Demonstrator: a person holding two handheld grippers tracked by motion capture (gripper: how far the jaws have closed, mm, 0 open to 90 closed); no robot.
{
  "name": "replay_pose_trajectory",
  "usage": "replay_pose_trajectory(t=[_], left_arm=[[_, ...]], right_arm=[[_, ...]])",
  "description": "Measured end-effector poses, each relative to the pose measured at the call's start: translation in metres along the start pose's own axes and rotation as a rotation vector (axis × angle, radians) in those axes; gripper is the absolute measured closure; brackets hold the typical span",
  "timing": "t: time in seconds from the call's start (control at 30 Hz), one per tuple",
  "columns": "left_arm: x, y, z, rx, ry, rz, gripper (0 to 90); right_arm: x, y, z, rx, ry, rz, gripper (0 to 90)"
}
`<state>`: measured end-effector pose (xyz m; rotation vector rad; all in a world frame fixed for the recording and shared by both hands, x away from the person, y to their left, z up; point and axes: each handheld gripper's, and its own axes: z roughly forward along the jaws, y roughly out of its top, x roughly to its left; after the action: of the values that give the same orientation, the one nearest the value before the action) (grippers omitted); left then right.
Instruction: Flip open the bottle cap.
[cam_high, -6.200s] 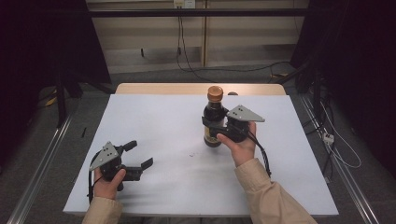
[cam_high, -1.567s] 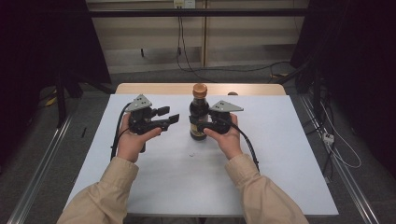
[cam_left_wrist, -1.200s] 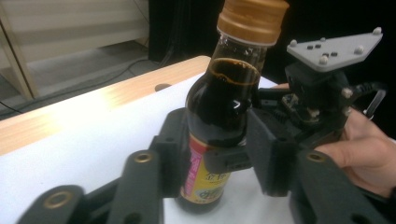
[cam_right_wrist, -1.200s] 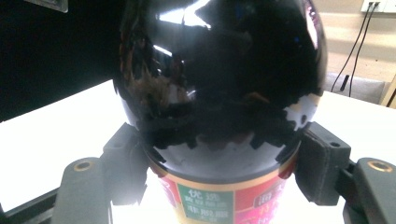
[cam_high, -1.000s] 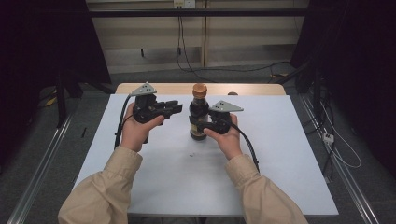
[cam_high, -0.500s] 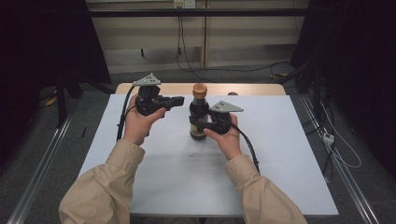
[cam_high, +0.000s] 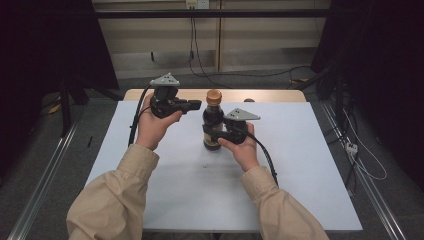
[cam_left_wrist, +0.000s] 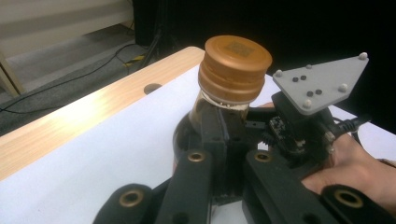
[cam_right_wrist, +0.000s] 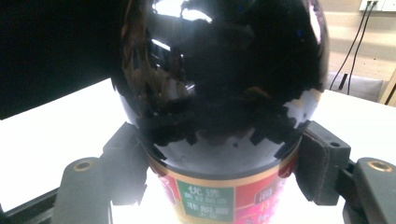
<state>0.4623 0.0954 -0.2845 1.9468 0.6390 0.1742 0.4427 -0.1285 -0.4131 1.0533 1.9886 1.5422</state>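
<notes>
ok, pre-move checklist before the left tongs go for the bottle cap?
1. Right tongs clamped on the dark bottle: ok, pads press both sides of the body in the right gripper view.
2. Bottle upright on the white table: ok.
3. Cap on the neck: ok, orange-brown cap seated; how tight, cannot tell.
4. Left tongs open wide enough for the cap: not ok, jaws shut with nothing between them.
5. Left tongs lined up with the cap: ok, beside it at cap height, apart from it.
6. Path between left tongs and cap free: ok.
</notes>
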Motion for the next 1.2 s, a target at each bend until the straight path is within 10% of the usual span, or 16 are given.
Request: replay_pose_trajectory(t=[1.2], left_arm=[[-0.013,0.025,0.013,0.044,0.014,0.056,90.0]], right_arm=[[0.001,-0.002,0.000,0.010,-0.029,-0.009,31.0]])
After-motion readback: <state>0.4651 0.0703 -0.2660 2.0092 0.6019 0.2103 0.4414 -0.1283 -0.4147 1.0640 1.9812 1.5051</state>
